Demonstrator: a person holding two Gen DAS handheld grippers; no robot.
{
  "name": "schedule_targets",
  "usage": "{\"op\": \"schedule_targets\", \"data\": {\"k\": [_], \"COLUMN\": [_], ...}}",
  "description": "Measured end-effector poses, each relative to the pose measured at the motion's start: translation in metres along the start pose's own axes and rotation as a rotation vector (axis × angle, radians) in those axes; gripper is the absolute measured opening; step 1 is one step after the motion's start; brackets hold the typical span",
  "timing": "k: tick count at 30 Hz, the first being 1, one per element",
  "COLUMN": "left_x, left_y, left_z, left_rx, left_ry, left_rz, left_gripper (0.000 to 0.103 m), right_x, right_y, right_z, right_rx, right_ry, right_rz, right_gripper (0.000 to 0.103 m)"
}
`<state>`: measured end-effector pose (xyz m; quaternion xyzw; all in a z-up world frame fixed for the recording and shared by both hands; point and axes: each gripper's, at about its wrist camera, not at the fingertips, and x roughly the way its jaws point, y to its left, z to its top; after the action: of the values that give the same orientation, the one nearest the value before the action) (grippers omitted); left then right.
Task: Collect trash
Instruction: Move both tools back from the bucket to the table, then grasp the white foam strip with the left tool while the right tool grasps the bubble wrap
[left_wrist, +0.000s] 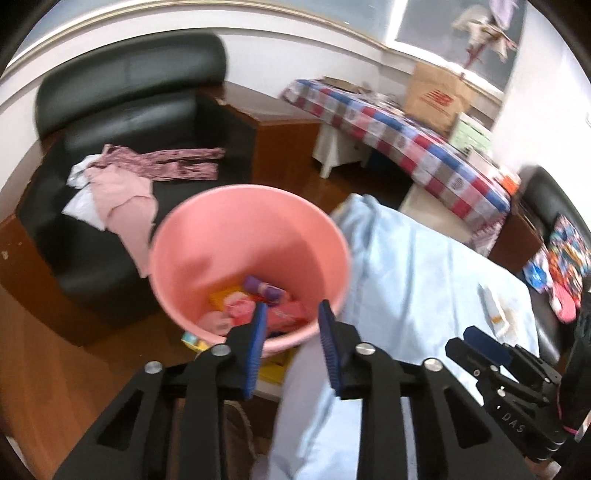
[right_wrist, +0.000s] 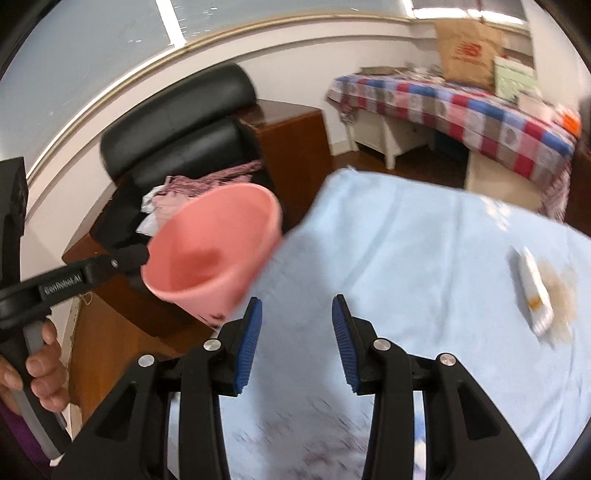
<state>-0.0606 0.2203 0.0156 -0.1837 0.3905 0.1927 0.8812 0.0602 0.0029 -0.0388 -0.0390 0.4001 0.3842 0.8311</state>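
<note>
While left tool (right_wrist: 142, 256) grips pink bucket (right_wrist: 214, 251), label reads "GenRobot.AI".

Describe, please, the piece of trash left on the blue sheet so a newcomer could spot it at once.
Find the table under the pale blue sheet in the middle of the room. Near its right side lies a small white wrapper with an orange mark, next to a brownish stain. It is the only loose item visible on the sheet.

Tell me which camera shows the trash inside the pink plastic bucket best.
The left wrist view: it looks straight into the pink plastic bucket, showing the colourful wrappers at the bottom. The right wrist view sees the bucket tilted from the side, its contents hidden.
</note>
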Motion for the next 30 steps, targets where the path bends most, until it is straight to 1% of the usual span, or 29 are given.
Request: {"op": "schedule_targets", "data": {"k": [1, 3, 6, 12, 14, 19, 23, 27, 30], "left_x": [0.002, 0.006, 0.014, 0.027, 0.032, 0.046, 0.055, 0.063, 0.066], "left_y": [-0.008, -0.021, -0.042, -0.088, -0.104, -0.139, -0.157, -0.173, -0.186], "left_z": [-0.002, -0.006, -0.013, -0.026, -0.028, -0.029, -0.03, -0.028, -0.025], "left_rx": [0.012, 0.032, 0.064, 0.147, 0.174, 0.215, 0.224, 0.242, 0.251], "left_ry": [0.005, 0.016, 0.042, 0.081, 0.097, 0.139, 0.175, 0.194, 0.207], "left_rz": [-0.012, -0.032, -0.062, -0.109, -0.123, -0.149, -0.159, -0.167, -0.184], "left_gripper": [0.019, 0.01, 0.005, 0.003, 0.003, 0.003, 0.005, 0.005, 0.006], "right_x": [-0.004, -0.012, -0.025, -0.046, -0.053, -0.069, -0.076, -0.072, -0.061], "right_y": [-0.009, -0.027, -0.051, -0.095, -0.108, -0.14, -0.172, -0.198, -0.209], "right_z": [-0.006, -0.019, -0.031, -0.047, -0.052, -0.053, -0.049, -0.039, -0.035], "right_rx": [0.016, 0.042, 0.082, 0.162, 0.177, 0.216, 0.268, 0.311, 0.33], "right_ry": [0.005, 0.006, 0.0, -0.021, -0.031, -0.06, -0.064, -0.051, -0.032], "right_rz": [-0.012, -0.039, -0.078, -0.136, -0.169, -0.237, -0.275, -0.286, -0.277], "right_gripper": [0.04, 0.04, 0.04, 0.04, 0.04, 0.04, 0.04, 0.04, 0.04]}}
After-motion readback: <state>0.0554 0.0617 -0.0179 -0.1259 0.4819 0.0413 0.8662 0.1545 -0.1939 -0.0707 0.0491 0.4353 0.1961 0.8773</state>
